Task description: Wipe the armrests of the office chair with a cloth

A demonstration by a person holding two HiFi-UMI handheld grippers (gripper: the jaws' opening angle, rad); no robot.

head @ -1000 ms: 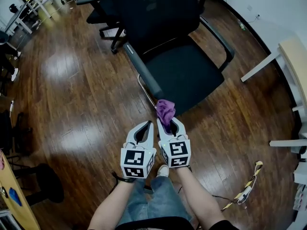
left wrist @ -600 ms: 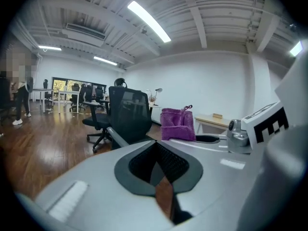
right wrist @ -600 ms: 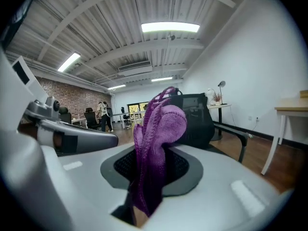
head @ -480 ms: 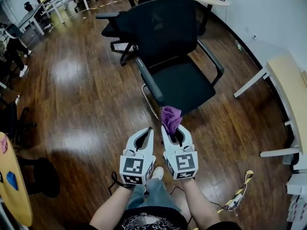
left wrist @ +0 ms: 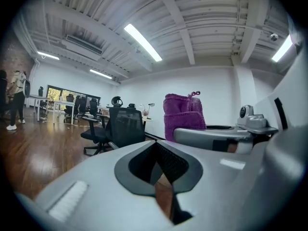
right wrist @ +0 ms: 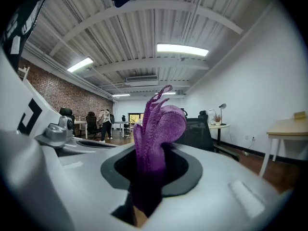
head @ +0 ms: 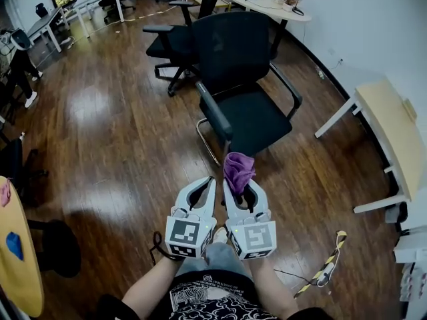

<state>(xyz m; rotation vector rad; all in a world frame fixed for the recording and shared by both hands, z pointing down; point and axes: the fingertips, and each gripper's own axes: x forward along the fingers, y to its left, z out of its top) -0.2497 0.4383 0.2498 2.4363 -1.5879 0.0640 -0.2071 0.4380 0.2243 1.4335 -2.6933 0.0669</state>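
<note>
Office chair [head: 248, 115] is standing on the wooden floor [head: 113, 132], at 12 o'clock from both grippers and well apart. Left gripper [head: 203, 183] is sitting clenched on nothing, just beside the right gripper [head: 240, 187] at its 3 o'clock. Right gripper is grasping the purple cloth [head: 238, 167], which is standing clear of the 2 armrests [head: 215, 115].

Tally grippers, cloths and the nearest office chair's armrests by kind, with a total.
Grippers: 2, left gripper and right gripper
Cloths: 1, purple cloth
Armrests: 2, nearer armrest and farther armrest
Total: 5
</note>
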